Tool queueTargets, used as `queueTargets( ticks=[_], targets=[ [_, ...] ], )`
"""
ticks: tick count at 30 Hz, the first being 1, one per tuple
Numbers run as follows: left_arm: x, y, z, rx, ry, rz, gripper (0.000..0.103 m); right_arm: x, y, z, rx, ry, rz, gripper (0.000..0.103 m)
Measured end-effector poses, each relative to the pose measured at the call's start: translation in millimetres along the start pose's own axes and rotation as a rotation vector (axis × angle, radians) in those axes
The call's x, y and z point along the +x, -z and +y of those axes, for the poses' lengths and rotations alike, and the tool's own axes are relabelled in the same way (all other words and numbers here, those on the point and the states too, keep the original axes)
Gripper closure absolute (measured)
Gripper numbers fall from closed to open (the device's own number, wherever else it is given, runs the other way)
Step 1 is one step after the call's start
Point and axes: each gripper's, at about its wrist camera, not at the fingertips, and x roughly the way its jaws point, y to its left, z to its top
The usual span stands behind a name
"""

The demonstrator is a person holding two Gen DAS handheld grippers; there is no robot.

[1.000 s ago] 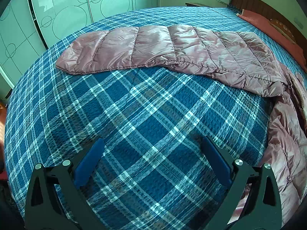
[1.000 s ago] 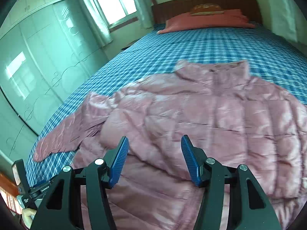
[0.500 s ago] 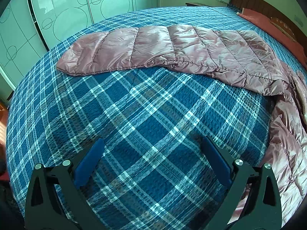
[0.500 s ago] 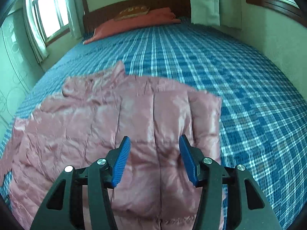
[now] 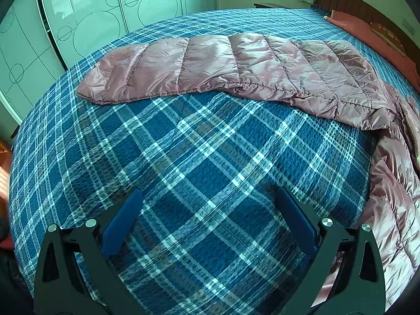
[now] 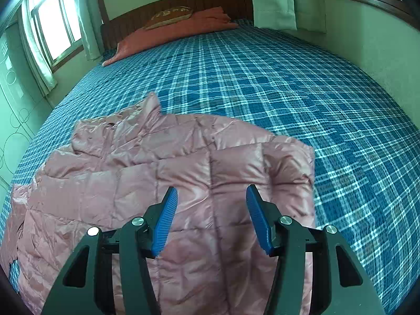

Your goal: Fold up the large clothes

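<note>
Pink jacket [image 6: 183,183] on bed [image 6: 315,92]; both claws agape

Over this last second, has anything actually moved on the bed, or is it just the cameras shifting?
Mostly the right gripper: its view swung rightward, from the pink puffer jacket by the wardrobe side to the jacket's right edge and the plaid bedspread beyond. Its jaws stayed open, holding nothing. The left gripper barely shifted, jaws open over bare bedspread. The outstretched sleeve lay unchanged.
</note>
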Motion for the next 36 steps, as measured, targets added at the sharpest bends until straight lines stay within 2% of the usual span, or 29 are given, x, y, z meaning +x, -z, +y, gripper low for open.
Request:
queueTargets(
  ticks=[2,3,4,6,8,10,12,17,22,25,28,32,36],
  targets=[
    [-0.7,0.8,-1.6,0.002,-0.002,-0.002,0.002,18.2,14.7,13.2,-0.075,0.021,0.03,0.047],
    [0.0,0.3,-1.4,0.003,-0.004,-0.001,0.002,29.6,17.7,11.8,-0.091,0.023,0.05,0.042],
    [-1.6,1.6,-1.9,0.001,-0.002,0.0,0.002,28.7,16.1,11.8,-0.092,0.024,0.04,0.041],
    [-1.3,1.4,-1.6,-0.001,0.002,0.0,0.002,16.3,9.1,10.7,-0.052,0.023,0.054,0.041],
    [0.2,1.3,-0.3,-0.003,0.006,0.0,0.002,-8.0,9.2,9.3,-0.011,-0.018,0.025,0.041],
    [0.1,0.8,0.5,-0.002,0.004,-0.001,0.002,-31.3,17.1,16.8,-0.026,-0.024,-0.017,0.041],
    [1.4,-0.1,2.2,-0.004,0.008,0.0,0.002,-40.1,28.8,22.4,-0.042,-0.039,-0.023,0.041],
    [0.6,1.0,2.6,-0.006,0.009,0.0,0.002,-13.1,54.6,19.8,-0.078,0.007,0.04,0.041],
    [-0.1,-1.4,11.1,-0.025,0.039,0.0,0.002,-6.8,63.6,22.2,-0.092,0.033,0.029,0.04],
    [-4.1,-6.8,31.9,-0.083,0.122,-0.004,0.002,-7.4,64.9,23.5,-0.096,0.036,0.021,0.039],
    [-4.8,-18.0,56.8,-0.155,0.24,-0.029,0.002,-7.3,64.8,22.6,-0.096,0.034,0.014,0.039],
    [16.6,-44.2,98.0,-0.294,0.401,-0.037,0.002,-7.7,67.1,25.0,-0.105,0.037,0.01,0.037],
    [34.7,-74.0,138.0,-0.423,0.528,-0.103,0.003,-8.1,68.2,25.5,-0.106,0.036,0.005,0.036]
  ],
)
